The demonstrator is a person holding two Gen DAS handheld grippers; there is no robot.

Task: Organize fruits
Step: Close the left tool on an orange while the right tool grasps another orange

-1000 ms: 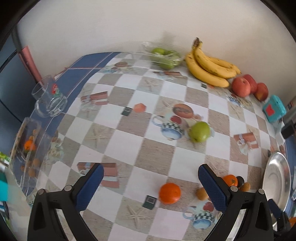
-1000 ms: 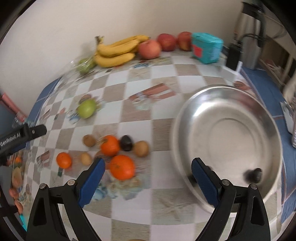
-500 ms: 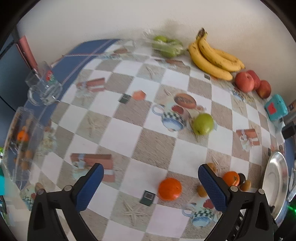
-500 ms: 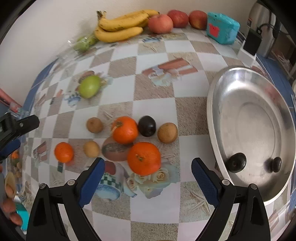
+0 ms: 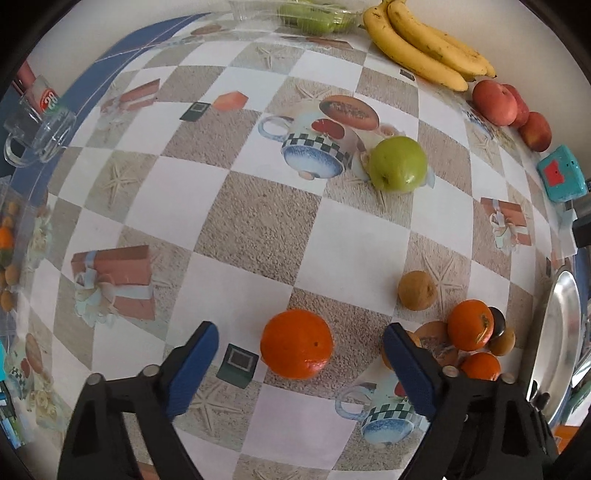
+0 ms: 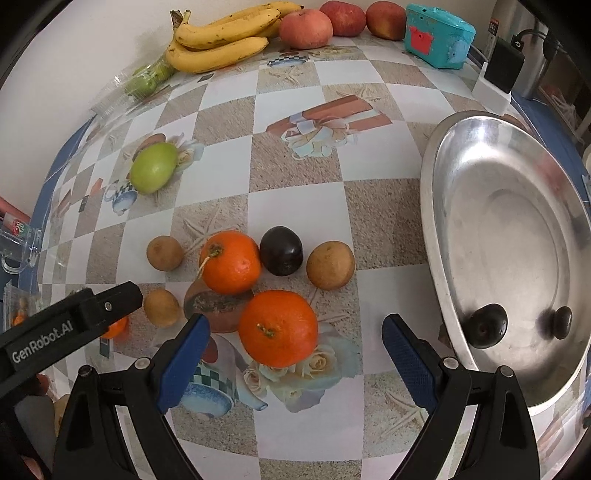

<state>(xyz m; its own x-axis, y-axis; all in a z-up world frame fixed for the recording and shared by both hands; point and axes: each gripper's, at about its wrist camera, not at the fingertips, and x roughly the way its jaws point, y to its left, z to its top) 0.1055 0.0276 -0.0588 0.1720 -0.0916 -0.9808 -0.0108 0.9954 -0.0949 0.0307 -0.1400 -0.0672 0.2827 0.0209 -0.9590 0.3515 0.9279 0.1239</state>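
Note:
In the left wrist view a small orange (image 5: 296, 343) lies on the checked tablecloth between the blue fingers of my left gripper (image 5: 301, 369). The jaws are closing and the pads stand clear of the orange on both sides. In the right wrist view my right gripper (image 6: 295, 363) hangs open over a larger orange (image 6: 277, 328), which sits between its fingers untouched. Behind it lie a stemmed orange (image 6: 231, 262), a dark plum (image 6: 281, 251) and three brown fruits (image 6: 330, 265). The steel bowl (image 6: 439, 206) on the right holds two dark plums (image 6: 485, 325).
A green apple (image 6: 153, 168) lies mid-table. Bananas (image 6: 218, 40), red apples (image 6: 306, 23) and a teal box (image 6: 437, 35) line the far wall. A glass mug (image 5: 37, 125) stands at the left edge. A black arm of the left tool (image 6: 74, 321) crosses the right view.
Both grippers have sunk toward the table. The small orange now sits between the left fingers, which stand slightly narrower. The right gripper came away from the bowl to the large orange.

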